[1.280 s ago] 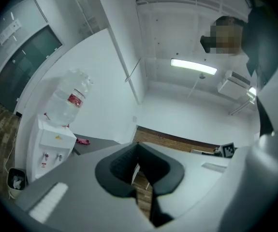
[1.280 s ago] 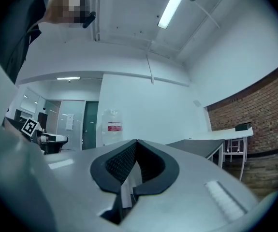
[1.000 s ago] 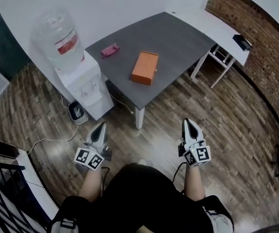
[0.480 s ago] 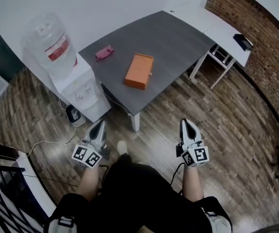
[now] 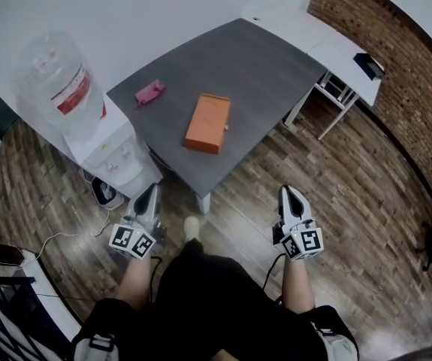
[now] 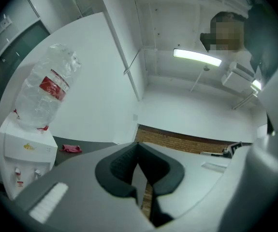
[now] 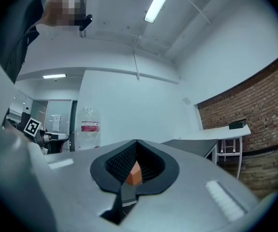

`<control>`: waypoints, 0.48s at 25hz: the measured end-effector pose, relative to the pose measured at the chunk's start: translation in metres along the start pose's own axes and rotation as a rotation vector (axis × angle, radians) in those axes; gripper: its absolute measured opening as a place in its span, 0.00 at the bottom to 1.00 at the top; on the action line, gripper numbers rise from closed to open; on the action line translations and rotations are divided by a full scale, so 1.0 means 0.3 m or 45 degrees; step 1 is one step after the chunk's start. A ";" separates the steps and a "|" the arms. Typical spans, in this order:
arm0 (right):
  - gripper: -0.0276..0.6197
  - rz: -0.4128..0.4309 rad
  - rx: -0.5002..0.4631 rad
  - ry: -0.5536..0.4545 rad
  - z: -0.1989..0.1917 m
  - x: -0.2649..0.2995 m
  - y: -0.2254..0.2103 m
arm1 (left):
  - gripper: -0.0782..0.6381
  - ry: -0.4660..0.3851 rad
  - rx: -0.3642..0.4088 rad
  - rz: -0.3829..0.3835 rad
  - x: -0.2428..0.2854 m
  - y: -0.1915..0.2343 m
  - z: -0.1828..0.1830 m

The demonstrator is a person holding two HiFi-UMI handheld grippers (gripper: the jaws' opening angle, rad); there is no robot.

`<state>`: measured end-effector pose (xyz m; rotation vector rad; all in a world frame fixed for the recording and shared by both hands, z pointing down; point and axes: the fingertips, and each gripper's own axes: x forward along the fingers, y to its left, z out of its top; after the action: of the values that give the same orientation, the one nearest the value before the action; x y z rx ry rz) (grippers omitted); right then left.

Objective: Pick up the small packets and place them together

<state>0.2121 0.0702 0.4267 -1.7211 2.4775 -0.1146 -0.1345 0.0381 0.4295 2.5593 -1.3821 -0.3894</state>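
Table (image 5: 268, 59) drew nearer; pink packet (image 5: 149, 92) lies well beyond both closed, empty hand-held grippers (image 5: 152, 192) (image 5: 288, 193).

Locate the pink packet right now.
Head view: the pink packet lies on the grey table near its left corner, left of the orange box and apart from it, close to the water dispenser.

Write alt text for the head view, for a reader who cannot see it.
A person on a wooden floor holds the left tool and right tool, both shut and empty, pointed at a grey table ahead. On the table lie an orange box and a small pink packet; a water dispenser stands left of it.
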 end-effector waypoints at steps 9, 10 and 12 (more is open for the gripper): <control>0.05 -0.025 -0.048 0.016 0.012 0.245 -0.021 | 0.11 0.011 0.003 -0.066 0.225 0.175 0.030; 0.05 -0.029 -0.052 0.017 0.015 0.268 -0.024 | 0.11 0.014 0.005 -0.073 0.249 0.192 0.032; 0.05 -0.036 -0.059 0.023 0.019 0.315 -0.030 | 0.11 0.020 0.004 -0.088 0.295 0.220 0.032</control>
<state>0.1886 -0.0213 0.4168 -1.7814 2.4880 -0.0756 -0.1430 -0.0725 0.4287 2.6126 -1.2930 -0.3778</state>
